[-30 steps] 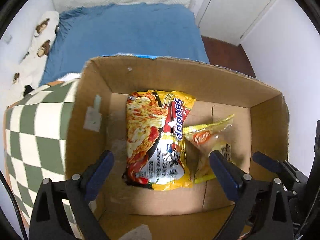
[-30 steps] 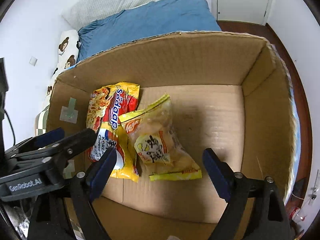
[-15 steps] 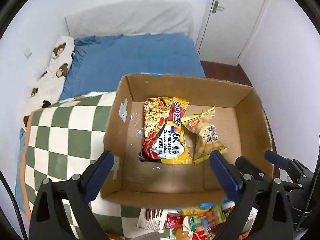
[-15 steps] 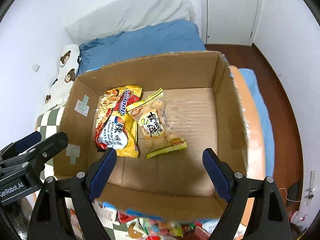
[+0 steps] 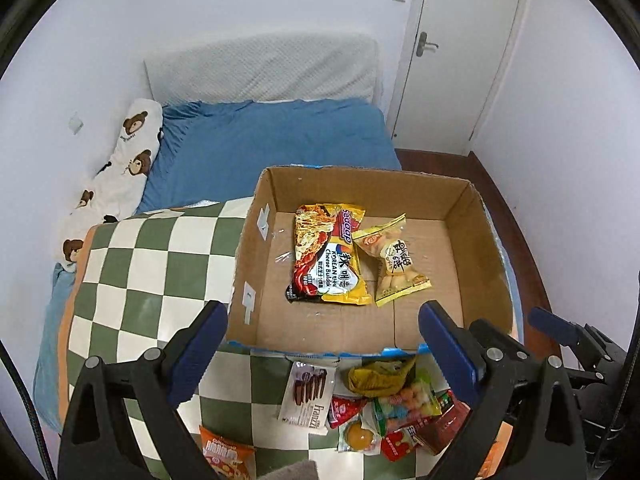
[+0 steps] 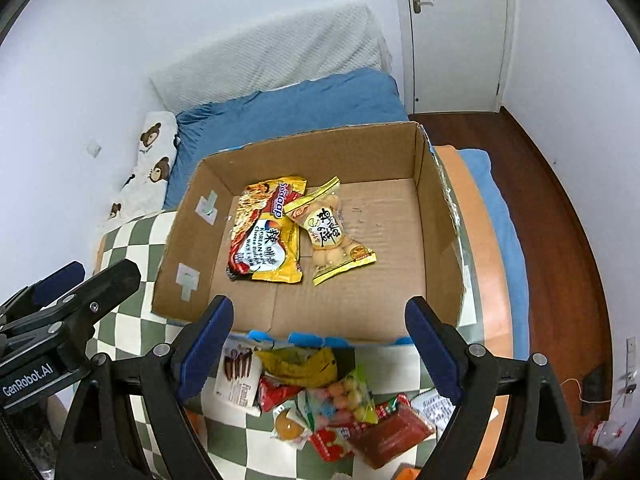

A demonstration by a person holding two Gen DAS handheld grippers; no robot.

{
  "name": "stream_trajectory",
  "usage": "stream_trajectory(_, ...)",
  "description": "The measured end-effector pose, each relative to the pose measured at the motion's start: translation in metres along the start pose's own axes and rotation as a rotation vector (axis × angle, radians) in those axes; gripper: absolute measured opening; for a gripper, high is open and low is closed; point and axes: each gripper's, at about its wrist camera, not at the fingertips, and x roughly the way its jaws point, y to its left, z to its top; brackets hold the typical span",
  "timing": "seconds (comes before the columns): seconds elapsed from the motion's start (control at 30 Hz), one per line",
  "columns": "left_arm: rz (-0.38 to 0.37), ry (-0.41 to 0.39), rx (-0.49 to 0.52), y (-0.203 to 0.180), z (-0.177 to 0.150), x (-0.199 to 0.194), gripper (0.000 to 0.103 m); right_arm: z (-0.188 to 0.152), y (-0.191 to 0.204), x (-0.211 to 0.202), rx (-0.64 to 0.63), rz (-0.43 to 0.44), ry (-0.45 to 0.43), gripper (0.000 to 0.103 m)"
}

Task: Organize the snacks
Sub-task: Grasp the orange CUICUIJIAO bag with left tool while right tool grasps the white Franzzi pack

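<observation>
Inside cardboard box (image 5: 460, 216): two snack packets (image 5: 326, 264).

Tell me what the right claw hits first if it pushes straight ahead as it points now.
Probably the cardboard box, its floor just past the near wall; the right claw is open and empty. Depth is hard to judge.

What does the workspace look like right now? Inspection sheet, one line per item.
Surface: green-and-white checkered cloth over a bed.
Job's things: cardboard box holds a Sedaap noodle packet and a yellow snack bag, edges overlapping; a snack pile lies outside the box's near wall, including a Franzzi wafer pack and an orange chip bag.
Clutter: nothing seen.
Grippers: left claw open, empty; right claw open, empty; both near the box's near wall.
Cables: black cable at the left edge.
Surroundings: blue bedsheet, bear-print pillow, white door, wooden floor.
</observation>
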Motion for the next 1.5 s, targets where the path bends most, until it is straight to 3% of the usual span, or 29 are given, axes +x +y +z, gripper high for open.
stream_trajectory(0.1, 0.008, -0.016, -0.006, -0.001, -0.007, -0.01, 0.103, -0.007, 0.0, -0.01, -0.002, 0.011, -0.021, 0.1)
stream_trajectory(0.3, 0.045, -0.032, -0.04, 0.003, -0.029, -0.021, 0.103, -0.029, -0.005, -0.019, 0.014, 0.069, -0.042, 0.1)
stream_trajectory(0.43, 0.091, 0.003, -0.07, 0.017, -0.056, -0.018, 0.103, -0.053, -0.015, -0.008, 0.053, 0.112, -0.006, 0.1)
stream_trajectory(0.67, 0.194, 0.204, -0.113, 0.07, -0.121, 0.021, 0.103, -0.106, -0.027, 0.047, 0.154, 0.166, 0.195, 0.1)
stream_trajectory(0.77, 0.214, 0.29, -0.187, 0.105, -0.148, 0.037, 0.103, -0.127, -0.016, 0.068, 0.156, 0.186, 0.271, 0.1)
stream_trajectory(0.9, 0.201, 0.401, -0.235, 0.138, -0.178, 0.062, 0.103, -0.141, 0.013, 0.088, 0.148, 0.196, 0.308, 0.1)
stream_trajectory(1.13, 0.163, 0.516, -0.204, 0.148, -0.208, 0.106, 0.103, -0.131, 0.081, 0.137, 0.084, 0.164, 0.362, 0.096)
stream_trajectory(1.3, 0.135, 0.561, -0.129, 0.139, -0.219, 0.131, 0.103, -0.128, 0.108, 0.18, 0.064, 0.089, 0.408, 0.084)
stream_trajectory(1.33, 0.128, 0.562, -0.12, 0.137, -0.22, 0.134, 0.1, -0.128, 0.111, 0.188, 0.068, 0.076, 0.419, 0.081)
stream_trajectory(1.43, 0.111, 0.587, -0.1, 0.134, -0.225, 0.139, 0.065, -0.129, 0.117, 0.211, 0.089, 0.033, 0.462, 0.071)
stream_trajectory(1.47, 0.107, 0.6, -0.109, 0.135, -0.228, 0.141, 0.064, -0.13, 0.118, 0.216, 0.094, 0.025, 0.473, 0.062)
stream_trajectory(1.5, 0.102, 0.601, -0.119, 0.137, -0.23, 0.141, 0.063, -0.132, 0.118, 0.222, 0.101, 0.017, 0.488, 0.061)
